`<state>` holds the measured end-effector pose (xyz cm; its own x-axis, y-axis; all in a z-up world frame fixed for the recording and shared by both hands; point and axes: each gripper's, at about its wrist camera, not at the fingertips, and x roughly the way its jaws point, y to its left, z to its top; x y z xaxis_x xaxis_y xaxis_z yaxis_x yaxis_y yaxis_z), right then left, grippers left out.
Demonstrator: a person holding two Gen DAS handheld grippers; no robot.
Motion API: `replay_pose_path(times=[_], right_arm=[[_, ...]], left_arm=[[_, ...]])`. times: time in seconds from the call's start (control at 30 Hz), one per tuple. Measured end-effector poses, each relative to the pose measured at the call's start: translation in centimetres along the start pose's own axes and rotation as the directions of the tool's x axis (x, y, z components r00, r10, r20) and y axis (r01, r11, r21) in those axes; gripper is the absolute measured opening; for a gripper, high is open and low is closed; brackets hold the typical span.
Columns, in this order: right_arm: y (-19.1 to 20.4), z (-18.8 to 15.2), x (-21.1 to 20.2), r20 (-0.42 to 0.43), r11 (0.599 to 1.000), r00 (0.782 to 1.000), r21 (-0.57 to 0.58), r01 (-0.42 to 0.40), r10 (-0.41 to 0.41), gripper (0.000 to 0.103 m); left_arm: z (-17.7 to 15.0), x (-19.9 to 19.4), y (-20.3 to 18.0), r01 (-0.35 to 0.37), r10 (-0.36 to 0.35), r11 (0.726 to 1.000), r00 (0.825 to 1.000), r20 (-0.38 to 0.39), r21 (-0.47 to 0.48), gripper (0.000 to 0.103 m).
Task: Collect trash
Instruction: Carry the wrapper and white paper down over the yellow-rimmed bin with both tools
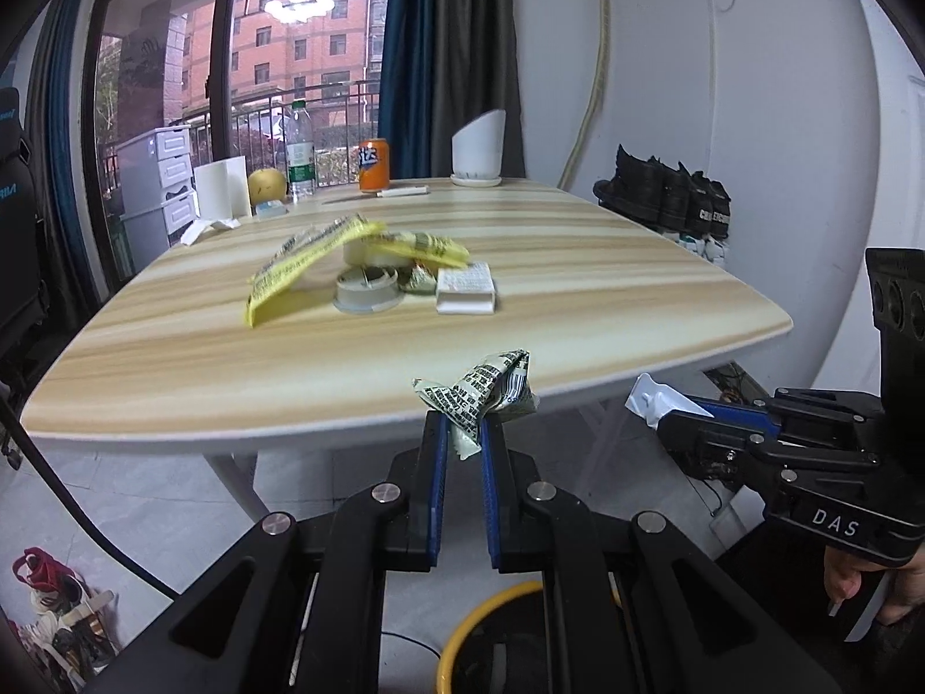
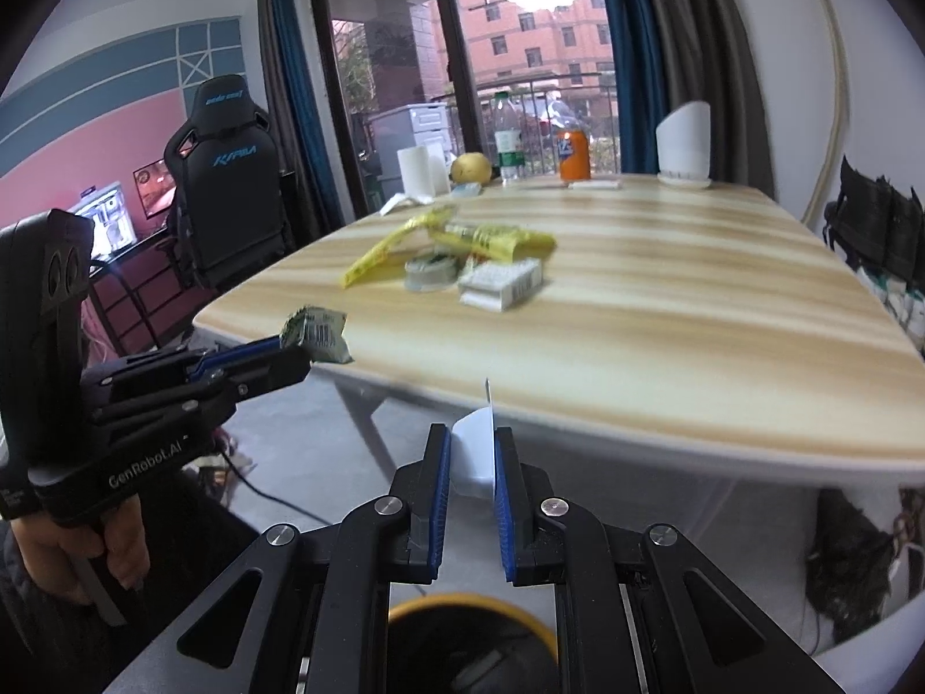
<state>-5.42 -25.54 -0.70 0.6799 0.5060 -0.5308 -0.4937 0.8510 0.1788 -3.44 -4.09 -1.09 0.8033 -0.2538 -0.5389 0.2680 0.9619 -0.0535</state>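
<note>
My left gripper [image 1: 462, 425] is shut on a crumpled green-and-white printed wrapper [image 1: 485, 390], held off the table's near edge; it also shows in the right wrist view [image 2: 315, 332]. My right gripper [image 2: 471, 439] is shut on a white plastic piece [image 2: 474, 451], also seen in the left wrist view [image 1: 659, 402]. Both are held above a yellow-rimmed bin [image 2: 468, 616], which also shows in the left wrist view [image 1: 491, 624]. On the table [image 1: 173, 341] lie yellow wrappers [image 1: 312, 260], a grey round lid [image 1: 367, 289], a small crumpled wrapper [image 1: 419, 277] and a white box [image 1: 465, 289].
At the table's far end stand a paper roll [image 1: 222, 185], a pear [image 1: 267, 185], a water bottle [image 1: 299, 150], an orange can [image 1: 374, 165] and a white pot [image 1: 477, 150]. A gaming chair [image 2: 228, 173] stands left. Black shoes [image 1: 665, 191] sit right.
</note>
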Motion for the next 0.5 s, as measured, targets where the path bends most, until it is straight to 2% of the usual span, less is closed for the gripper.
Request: replay_pose_path(times=[0.17, 0.27, 0.5], right_arm=[[0.4, -1.9, -0.9, -0.018, 1.0, 1.0, 0.009, -0.023, 0.023, 0.013], [0.7, -3.0, -1.0, -0.034, 0.999, 0.999, 0.023, -0.04, 0.041, 0.013], [1.2, -5.2, 0.6, -0.097, 0.998, 0.994, 0.028, -0.048, 0.05, 0.013]], left_arm=[[-1.9, -0.7, -0.2, -0.001, 0.001, 1.0, 1.0, -0.02, -0.008, 0.007], [-3.3, -0.6, -0.2, 0.01, -0.011, 0.999, 0.998, -0.056, -0.031, 0.007], [-5.9, 0.6, -1.6, 0.002, -0.003, 1.0, 0.989, -0.149, -0.006, 0.007]])
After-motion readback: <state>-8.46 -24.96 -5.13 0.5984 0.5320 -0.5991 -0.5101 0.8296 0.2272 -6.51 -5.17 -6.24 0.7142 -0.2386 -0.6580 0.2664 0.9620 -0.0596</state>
